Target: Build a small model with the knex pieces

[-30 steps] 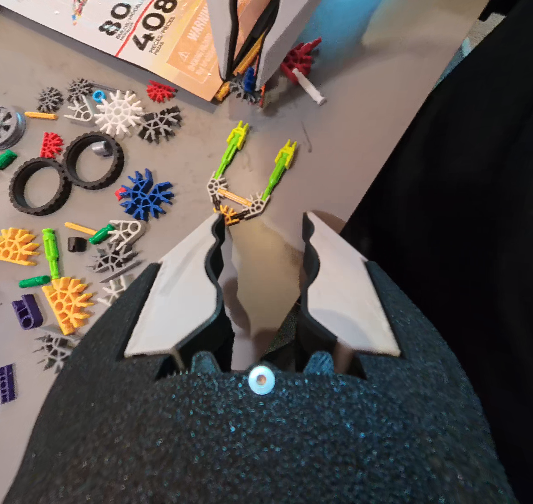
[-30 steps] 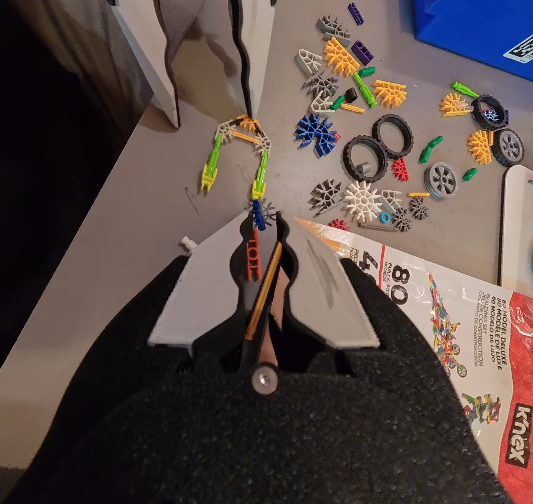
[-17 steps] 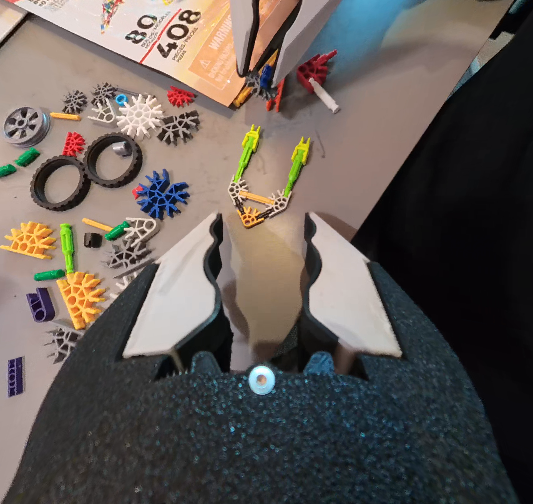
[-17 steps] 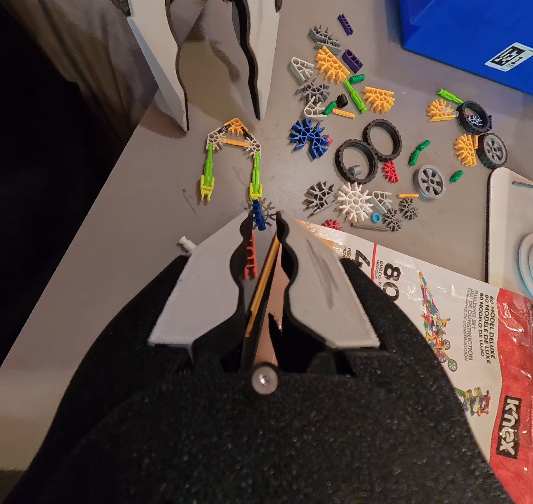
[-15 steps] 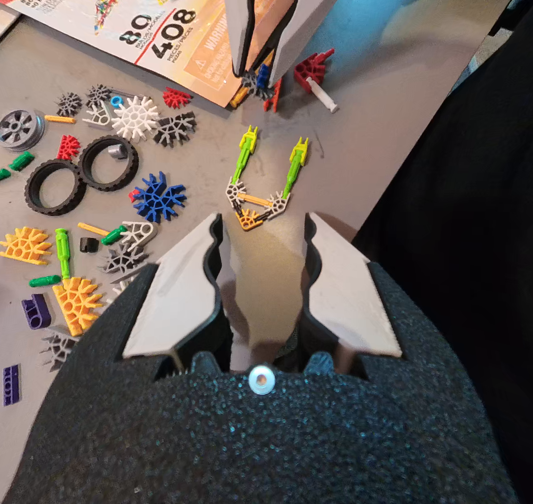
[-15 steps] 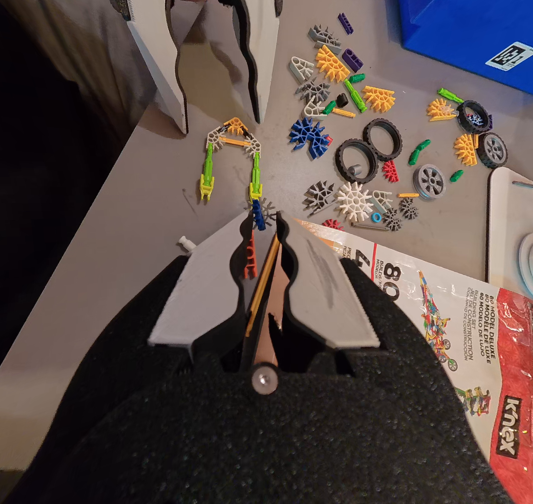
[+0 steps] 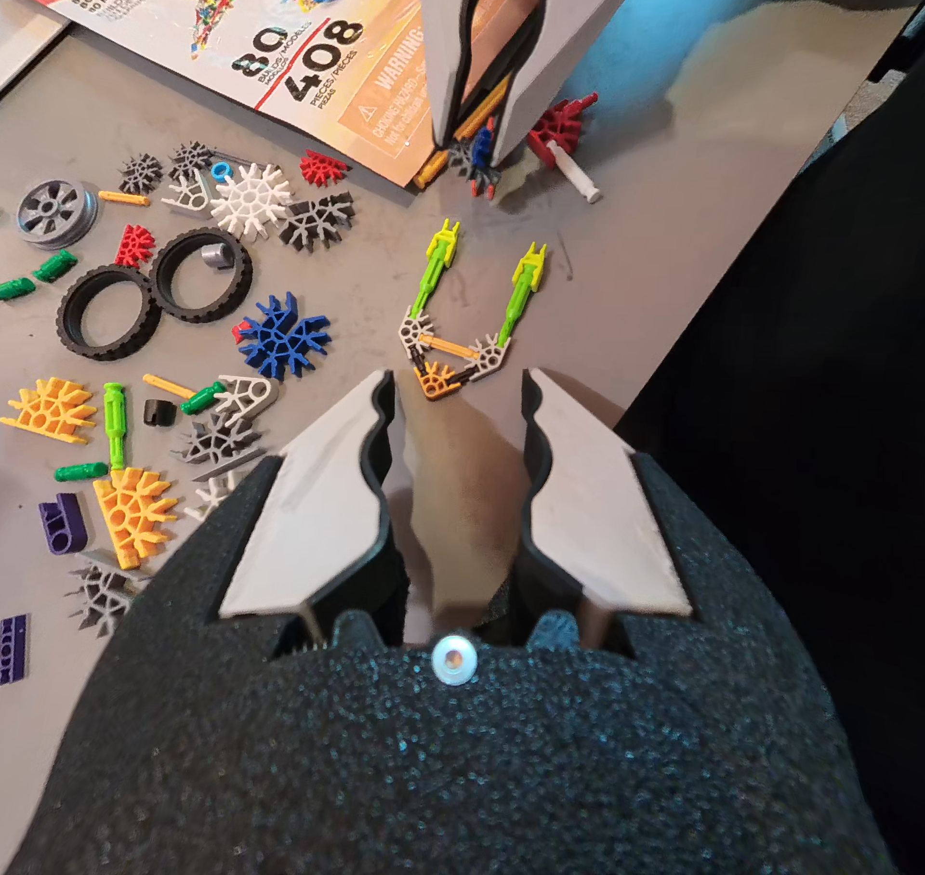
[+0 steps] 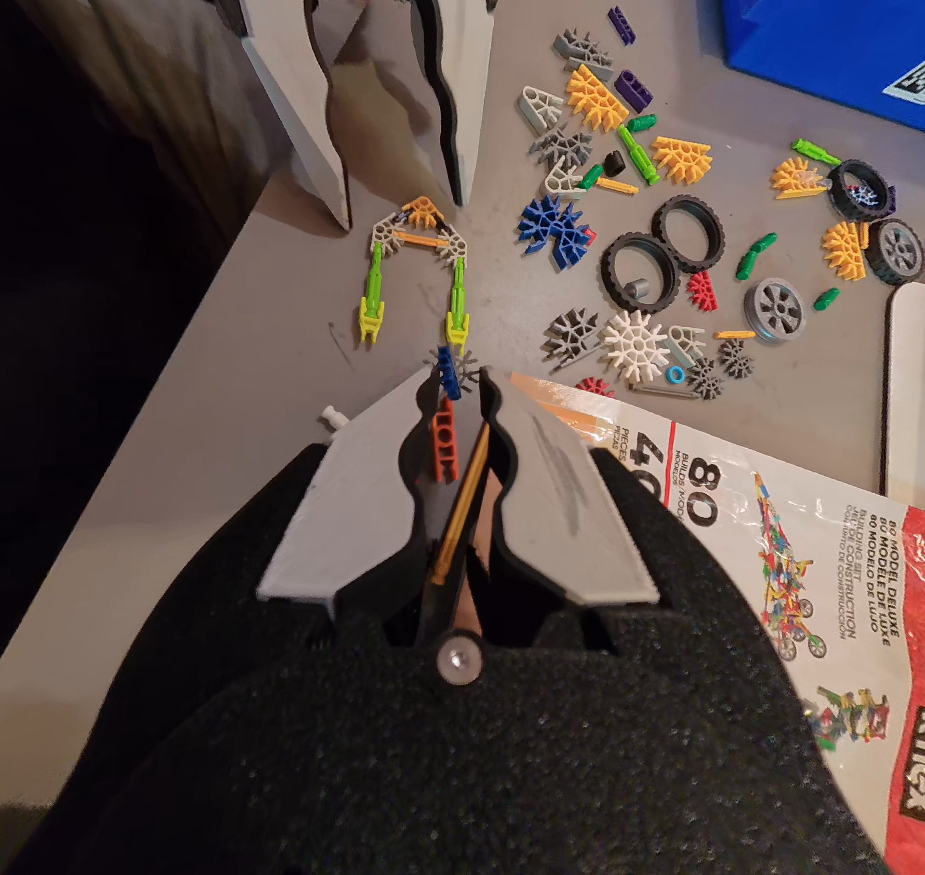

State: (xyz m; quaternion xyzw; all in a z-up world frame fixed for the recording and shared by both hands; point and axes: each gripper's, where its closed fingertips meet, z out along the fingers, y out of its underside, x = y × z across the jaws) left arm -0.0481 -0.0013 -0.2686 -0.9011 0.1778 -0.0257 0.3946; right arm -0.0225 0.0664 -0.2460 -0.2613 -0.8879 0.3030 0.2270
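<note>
Left gripper [image 7: 456, 380] released, jaws spread wide, hovering just short of the orange tip of a small U-shaped assembly [image 7: 463, 335] of green rods and grey connectors lying flat on the grey worktop [image 7: 625, 270]; right gripper [image 8: 456, 375] clenched on a small built piece [image 8: 450, 390] of blue and grey connectors with orange part and yellow rod, near the assembly's yellow-green ends; loose parts, two black tyres [image 8: 660, 255] and an instruction booklet [image 8: 751, 526] alongside.
</note>
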